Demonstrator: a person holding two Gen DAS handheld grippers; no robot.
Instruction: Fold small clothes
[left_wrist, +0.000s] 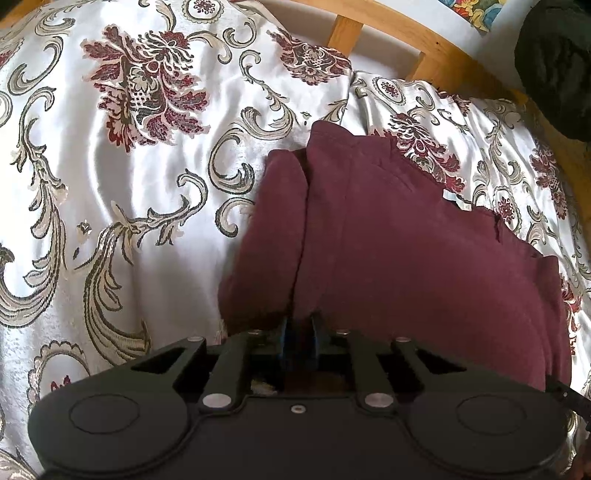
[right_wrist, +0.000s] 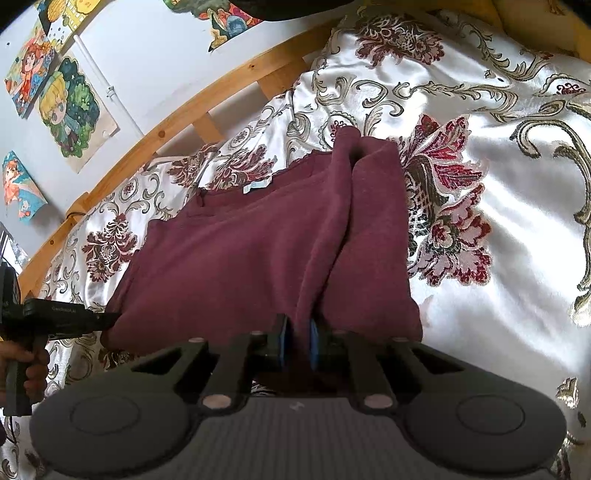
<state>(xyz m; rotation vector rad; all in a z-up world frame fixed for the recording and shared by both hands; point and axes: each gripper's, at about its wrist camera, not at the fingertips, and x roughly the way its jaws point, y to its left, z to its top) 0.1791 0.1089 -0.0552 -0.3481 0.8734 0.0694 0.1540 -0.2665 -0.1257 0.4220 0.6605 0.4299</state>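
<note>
Spread over the bed (left_wrist: 110, 184) is a floral satin cover, on which a maroon garment (left_wrist: 388, 240) is pinched at opposite edges by the closed left gripper (left_wrist: 300, 325) and right gripper (right_wrist: 297, 332).

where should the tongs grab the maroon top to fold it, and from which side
By the near hem, one corner each, coming in low from the person's side. The maroon top lies flat on the patterned bedspread with its neckline toward the wooden bed rail. Both the left tongs and the right tongs already pinch bunched hem, so lifting it toward the neckline looks the natural fold.
</note>
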